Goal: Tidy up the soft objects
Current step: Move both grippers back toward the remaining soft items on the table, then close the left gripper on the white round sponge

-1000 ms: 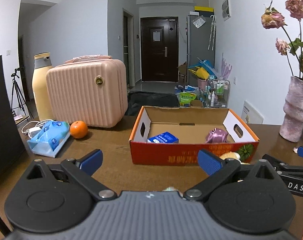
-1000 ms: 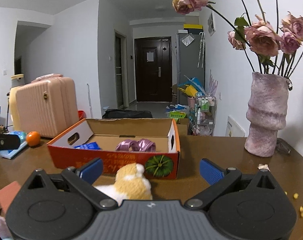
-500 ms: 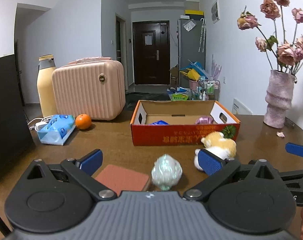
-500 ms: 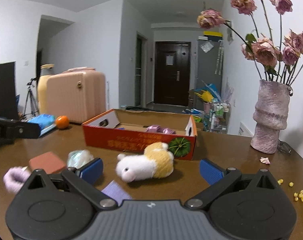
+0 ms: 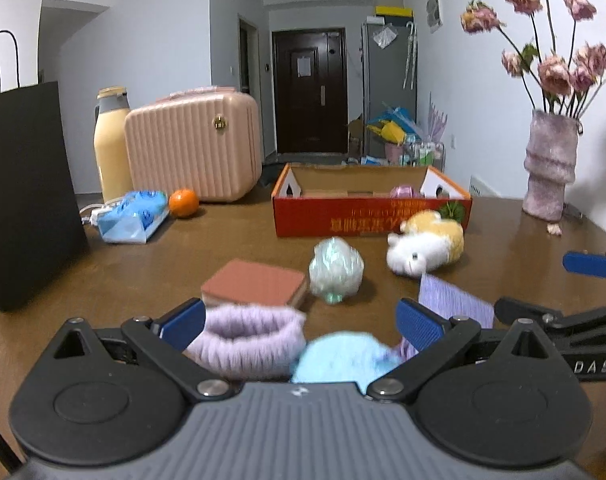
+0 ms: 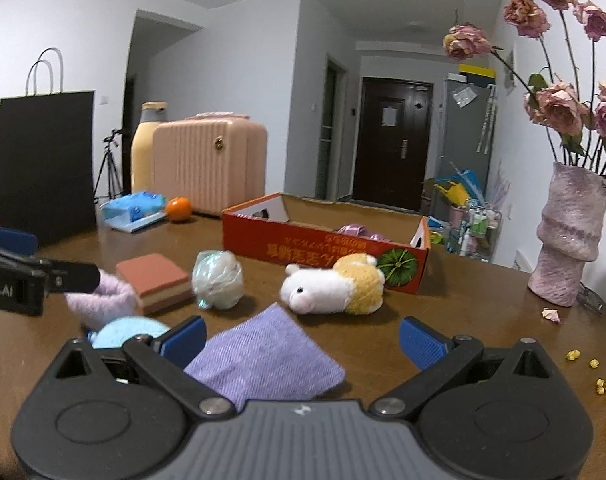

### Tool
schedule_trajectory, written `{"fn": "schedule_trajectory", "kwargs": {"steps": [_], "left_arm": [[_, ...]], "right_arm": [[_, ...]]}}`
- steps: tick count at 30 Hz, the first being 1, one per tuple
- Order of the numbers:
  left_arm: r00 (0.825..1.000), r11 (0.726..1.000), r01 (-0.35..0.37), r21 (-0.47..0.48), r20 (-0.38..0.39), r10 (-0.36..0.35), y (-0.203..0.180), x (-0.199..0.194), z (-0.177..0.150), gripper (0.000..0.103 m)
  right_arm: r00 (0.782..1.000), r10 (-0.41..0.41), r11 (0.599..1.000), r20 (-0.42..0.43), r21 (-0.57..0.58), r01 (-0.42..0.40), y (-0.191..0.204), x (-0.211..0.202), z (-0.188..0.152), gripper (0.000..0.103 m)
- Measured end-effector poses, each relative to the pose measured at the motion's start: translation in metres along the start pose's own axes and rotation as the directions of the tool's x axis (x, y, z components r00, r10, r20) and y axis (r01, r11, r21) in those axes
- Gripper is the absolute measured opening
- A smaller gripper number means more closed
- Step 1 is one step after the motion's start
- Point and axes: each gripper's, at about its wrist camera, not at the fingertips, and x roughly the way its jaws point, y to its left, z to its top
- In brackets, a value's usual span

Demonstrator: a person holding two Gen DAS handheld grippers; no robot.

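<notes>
A: What could go wrong from here?

B: Two soft things are crowded between the spread jaws of the left gripper (image 5: 301,326): a fuzzy lilac band (image 5: 245,338) at about 11 o'clock and a pale blue ball (image 5: 343,356) at about 1 o'clock. If the jaws were closed here, both could be pinched together, or the ball could be squeezed out sideways. The band is blurred, so its exact edge cannot be told.

A: And on the other side?

B: The right gripper (image 6: 301,340) is also held wide apart, with nothing clamped. A purple cloth (image 6: 263,354) lies flat beneath it; a flat cloth could be missed or merely dragged across the table (image 6: 483,292).

A: How are the tools posed?

B: Both are held low and roughly level, pointed toward the cardboard box (image 5: 367,216) at 12 o'clock. The left one is seen at 9 o'clock in the right wrist view.

A: Where are the remaining items?

B: The plush toy (image 6: 335,286), the wrapped ball (image 6: 219,280) and the sponge block (image 6: 155,282) lie on the table short of the box.
</notes>
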Motion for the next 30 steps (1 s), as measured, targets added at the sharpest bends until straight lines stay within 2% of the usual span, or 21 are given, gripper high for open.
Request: {"fn": "schedule_trajectory", "kwargs": {"steps": [12, 25, 27, 30], "left_arm": [[0.993, 0.997, 0.054, 0.046, -0.109, -0.049, -0.027, 0.004, -0.038, 0.103], [0.98, 0.992, 0.113, 0.054, -0.172, -0.103, -0.049, 0.017, -0.055, 0.103], [0.978, 0.99, 0.128, 0.058, -0.173, -0.116, -0.051, 0.019, -0.057, 0.101], [0.976, 0.987, 0.143, 0.068, -0.177, -0.129, -0.057, 0.023, -0.058, 0.092]], "right_arm": [[0.999, 0.032, 0.998, -0.039, -0.046, -0.033, -0.009, -0.009, -0.016, 0.103], [0.997, 0.013, 0.998, -0.076, -0.063, -0.018, -0.015, -0.006, -0.023, 0.103], [0.996, 0.006, 0.998, -0.084, -0.067, -0.012, -0.014, -0.004, -0.023, 0.103], [0.995, 0.002, 0.998, -0.097, -0.065, -0.008, -0.014, -0.001, -0.024, 0.103]]}}
